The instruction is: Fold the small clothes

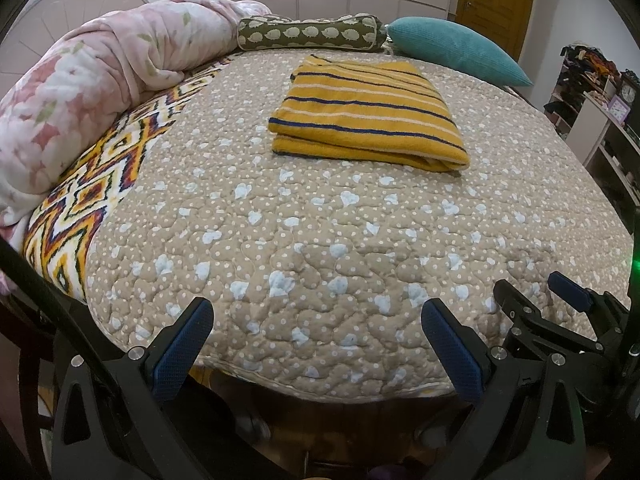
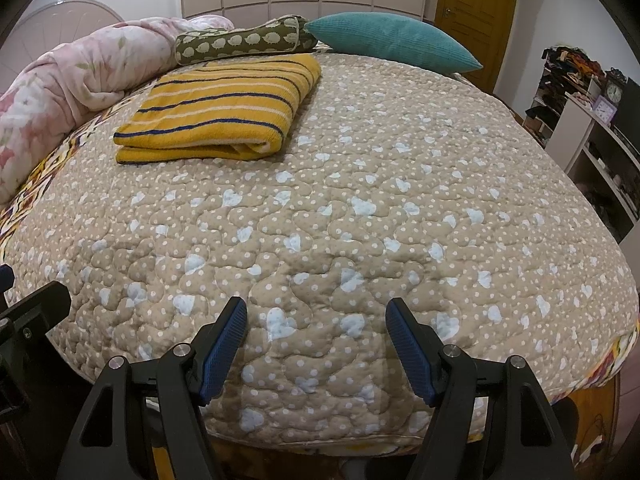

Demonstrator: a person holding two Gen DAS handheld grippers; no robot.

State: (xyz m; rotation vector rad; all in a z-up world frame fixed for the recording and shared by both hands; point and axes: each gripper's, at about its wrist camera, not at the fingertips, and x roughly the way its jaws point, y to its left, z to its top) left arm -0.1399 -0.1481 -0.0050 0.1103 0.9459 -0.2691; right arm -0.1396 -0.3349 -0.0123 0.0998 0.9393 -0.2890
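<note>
A yellow garment with dark blue and pale stripes [image 1: 366,114] lies folded into a flat rectangle on the beige dotted quilt [image 1: 304,248], toward the far side of the bed. It also shows in the right wrist view [image 2: 218,110] at the upper left. My left gripper [image 1: 316,310] is open and empty, held over the quilt's near edge, well short of the garment. My right gripper [image 2: 316,308] is open and empty, also at the near edge. The right gripper shows in the left wrist view [image 1: 532,286] at the lower right.
A rolled pink floral blanket [image 1: 100,80] lies along the left side. A green hedgehog-print bolster [image 1: 310,32] and a teal pillow [image 1: 456,50] sit at the head. A zigzag-patterned sheet [image 1: 88,196] shows at the left. Shelves [image 1: 600,120] stand at the right.
</note>
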